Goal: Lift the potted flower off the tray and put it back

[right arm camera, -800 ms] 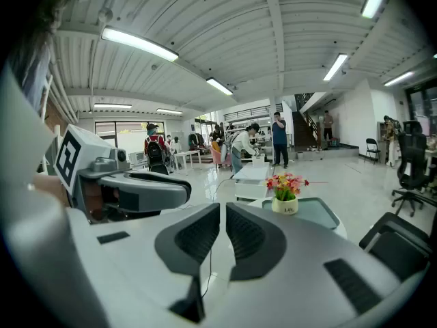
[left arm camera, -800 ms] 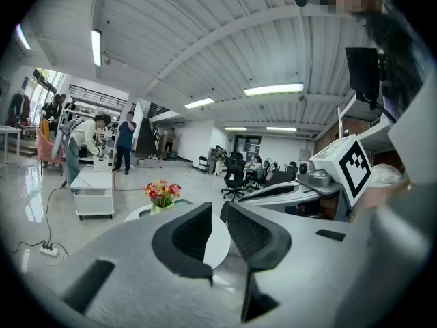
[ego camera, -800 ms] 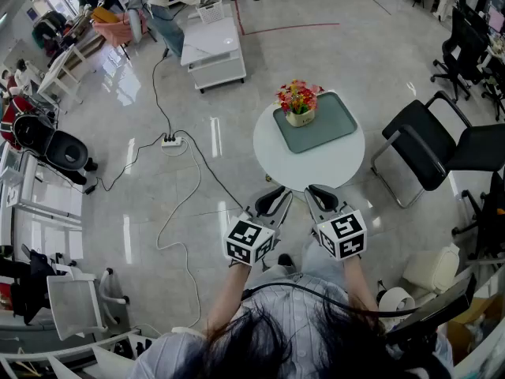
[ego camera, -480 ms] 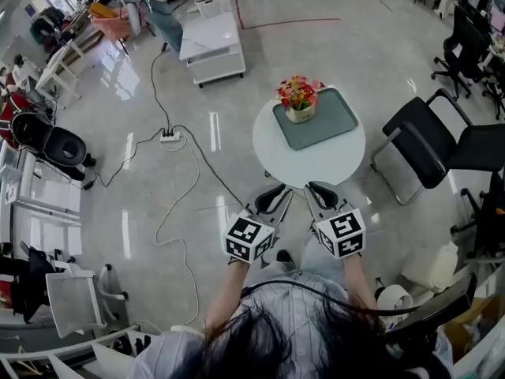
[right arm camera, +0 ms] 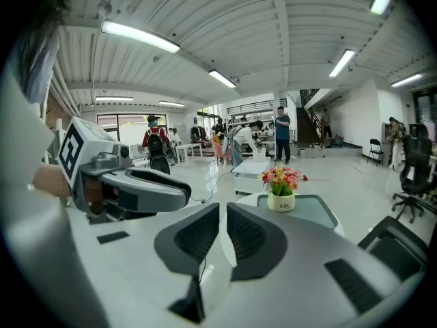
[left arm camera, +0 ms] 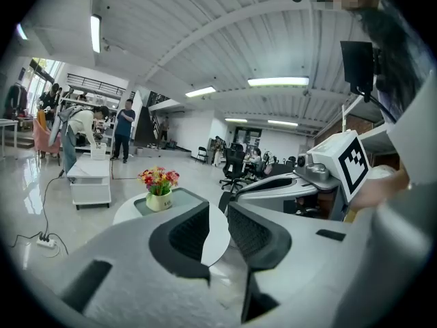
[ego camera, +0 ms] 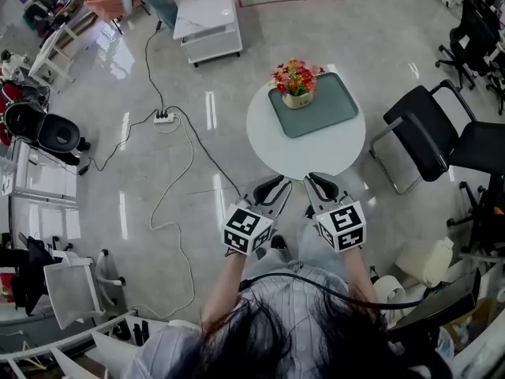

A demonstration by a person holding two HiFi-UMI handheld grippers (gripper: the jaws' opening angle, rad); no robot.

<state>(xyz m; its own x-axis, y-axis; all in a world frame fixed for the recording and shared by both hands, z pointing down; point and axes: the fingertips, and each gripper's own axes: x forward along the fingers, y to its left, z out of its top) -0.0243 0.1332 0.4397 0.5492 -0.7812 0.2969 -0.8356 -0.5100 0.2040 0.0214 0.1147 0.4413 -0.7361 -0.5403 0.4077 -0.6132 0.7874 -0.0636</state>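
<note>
Two grippers are in use, both clenched and empty. The left gripper has its jaws drawn together with nothing between the pads – its own view shows only floor and table edge through the thin slit. The right gripper is in the same state, pads closed on nothing. Each carries one marker cube: the left cube and the right cube, two in all. Both grippers are held side by side at the near edge of one round white table, tips pointing toward it and slightly down, clear of everything on it. On the table lies one grey-green tray. One potted flower stands upright inside the tray at its far left corner, well apart from both grippers; it also shows ahead in the left gripper view and the right gripper view. Beyond the table: one black chair to the right, one low white table further off, one power strip with a black cable trailing across the floor. The hands are largely covered by the cubes; the person's hair fills the bottom of the head view. The print on the pot is too small to read, and the people in the background are too small to count reliably.
</note>
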